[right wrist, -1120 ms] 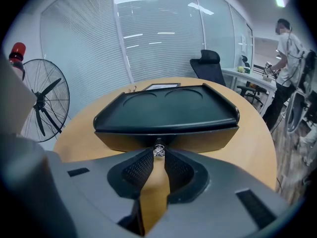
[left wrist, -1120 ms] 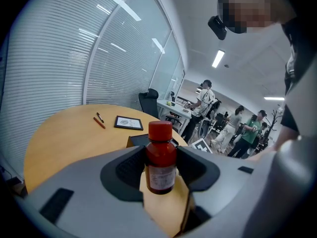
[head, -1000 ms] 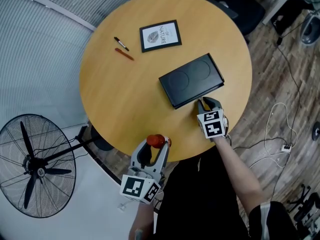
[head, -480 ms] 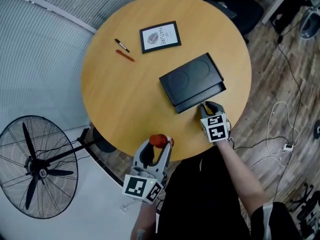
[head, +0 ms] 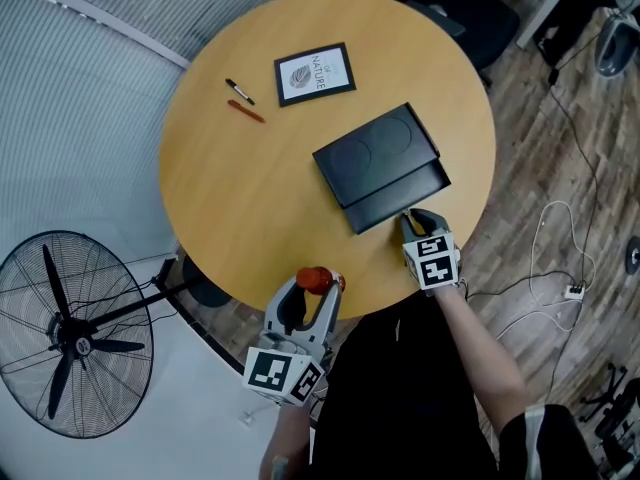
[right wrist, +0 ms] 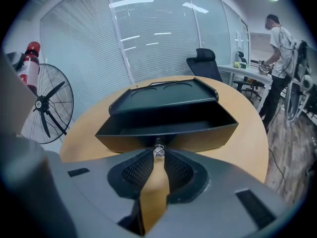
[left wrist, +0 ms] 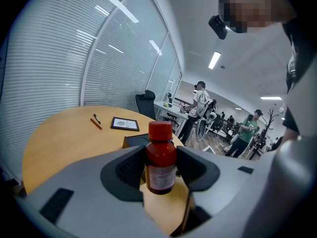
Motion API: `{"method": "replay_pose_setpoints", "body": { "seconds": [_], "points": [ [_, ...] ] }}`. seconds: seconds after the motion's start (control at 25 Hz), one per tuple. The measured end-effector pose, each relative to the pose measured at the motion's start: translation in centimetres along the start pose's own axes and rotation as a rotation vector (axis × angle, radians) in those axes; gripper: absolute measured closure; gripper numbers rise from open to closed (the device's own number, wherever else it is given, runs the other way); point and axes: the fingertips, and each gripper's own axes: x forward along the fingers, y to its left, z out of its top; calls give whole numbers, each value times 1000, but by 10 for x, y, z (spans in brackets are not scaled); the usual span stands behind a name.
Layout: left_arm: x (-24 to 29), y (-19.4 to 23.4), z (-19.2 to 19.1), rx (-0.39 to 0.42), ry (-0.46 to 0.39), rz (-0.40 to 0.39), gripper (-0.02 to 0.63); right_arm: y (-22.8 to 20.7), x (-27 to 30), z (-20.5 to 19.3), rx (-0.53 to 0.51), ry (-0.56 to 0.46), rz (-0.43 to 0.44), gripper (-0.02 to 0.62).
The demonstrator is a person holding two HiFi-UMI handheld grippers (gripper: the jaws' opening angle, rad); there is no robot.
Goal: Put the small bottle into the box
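L gripper (head: 314, 293) hangs at the near edge of the round light-wood tabletop (head: 230, 198). Its jaws are part-open & clamped on the small dark-red bottle (left wrist: 160, 155) w/ red screw cap & pale label. Pads press the bottle's body on both sides. Bottle is upright, cap sticking up above the jaw tips. It's off the wood, over the near edge, well apart from the box.

R gripper (head: 410, 216) is by the near-right edge, tilted down toward the flat black rectangular box (head: 372, 150). Jaws are nearly together, only a narrow gap, tips pinching the small shiny knob (right wrist: 159, 151) on the front of the box's black drawer (right wrist: 168, 129). Drawer stands partway out toward the near-right edge, open on top. Box lies right of centre, skewed to the edges.

Toward the far edge: black-framed white card w/ leaf print (head: 315, 72). Nearer the far-left edge are a black pen (head: 241, 90) & an orange pen (head: 247, 111), close together, not touching. Black pedestal fan (head: 75, 333) stands on the floor past the left edge.
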Motion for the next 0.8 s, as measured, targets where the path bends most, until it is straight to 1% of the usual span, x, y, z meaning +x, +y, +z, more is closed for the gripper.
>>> {"method": "replay_pose_setpoints", "body": {
  "seconds": [0.48, 0.8],
  "points": [
    [-8, -6, 2, 21, -10, -16, 411, 4, -14, -15, 22, -10, -1, 518],
    [-13, -7, -2, 31, -12, -31, 411, 5, -26, -33, 33, -10, -11, 518]
  ]
}}
